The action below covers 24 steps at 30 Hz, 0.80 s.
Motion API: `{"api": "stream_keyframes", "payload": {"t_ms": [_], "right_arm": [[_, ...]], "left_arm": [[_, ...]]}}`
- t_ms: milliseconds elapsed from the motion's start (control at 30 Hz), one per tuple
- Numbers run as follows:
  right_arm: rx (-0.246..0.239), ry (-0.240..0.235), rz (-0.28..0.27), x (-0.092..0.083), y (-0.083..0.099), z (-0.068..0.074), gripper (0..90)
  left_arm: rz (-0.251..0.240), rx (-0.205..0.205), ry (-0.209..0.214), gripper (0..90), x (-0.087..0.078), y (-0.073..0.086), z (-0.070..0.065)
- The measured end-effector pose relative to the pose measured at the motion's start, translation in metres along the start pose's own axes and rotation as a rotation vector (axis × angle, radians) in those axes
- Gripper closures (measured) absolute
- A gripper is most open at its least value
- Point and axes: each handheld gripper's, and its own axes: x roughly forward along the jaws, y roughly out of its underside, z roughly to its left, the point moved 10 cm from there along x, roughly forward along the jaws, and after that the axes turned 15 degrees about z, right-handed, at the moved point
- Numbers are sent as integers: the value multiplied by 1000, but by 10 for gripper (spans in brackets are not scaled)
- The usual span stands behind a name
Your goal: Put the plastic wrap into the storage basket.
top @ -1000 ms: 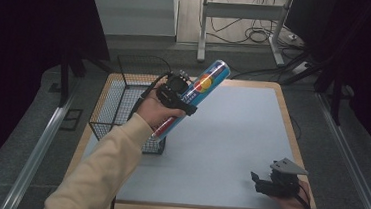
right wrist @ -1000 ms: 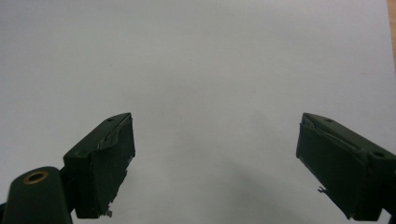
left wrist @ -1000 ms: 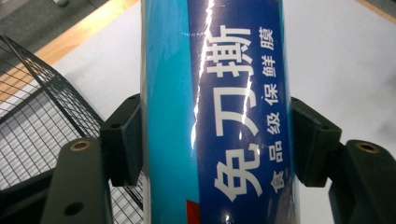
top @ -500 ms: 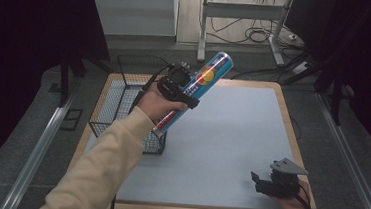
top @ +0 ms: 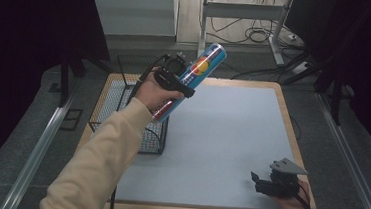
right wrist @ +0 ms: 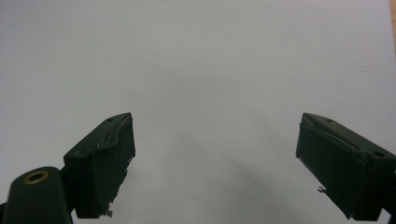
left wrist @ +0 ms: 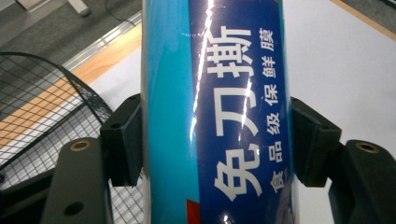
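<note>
At the left of the high view a black wire basket (top: 123,109) sits on the left edge of the table (top: 231,138), whose pale grey top is framed by a wooden rim. Just right of the basket, in the upper middle of the frame, the person's left hand (top: 154,94) in a cream sleeve holds the left tongs (top: 178,79) raised above the table. These tongs are clamped on a blue tube (top: 193,80), a long cylinder that tilts up and to the right, its top end reaching past the far edge of the table in the picture and its lower end near the basket's right wall. In the left gripper view the tube (left wrist: 215,112) stands between the two black pads (left wrist: 122,140), which press on its sides; white Chinese characters run along its dark blue label, and the basket mesh (left wrist: 51,126) shows at the lower left. At the lower right of the high view, the right hand (top: 291,205) holds the right tongs (top: 262,183) low over the table near its front edge. In the right gripper view these tongs (right wrist: 215,163) stand wide apart with nothing between them, above the bare grey tabletop (right wrist: 201,60).
</note>
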Motion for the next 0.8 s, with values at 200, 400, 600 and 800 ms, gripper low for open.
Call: {"api": "stream_keyframes", "payload": {"t_ms": [200,400,600,800], "right_arm": [[9,-1,-3,-1,0,-2,120],[8,-1,-7,-1,-1,-1,120],[5,2,-7,-1,-1,-1,120],[6,2,-3,0,-1,0,120]], "left_arm": [[-1,-27,-10,318,4,1,19],[13,-45,-38,318,10,8,37],[26,-70,-51,318,18,18,51],[50,-88,-66,318,27,28,65]]}}
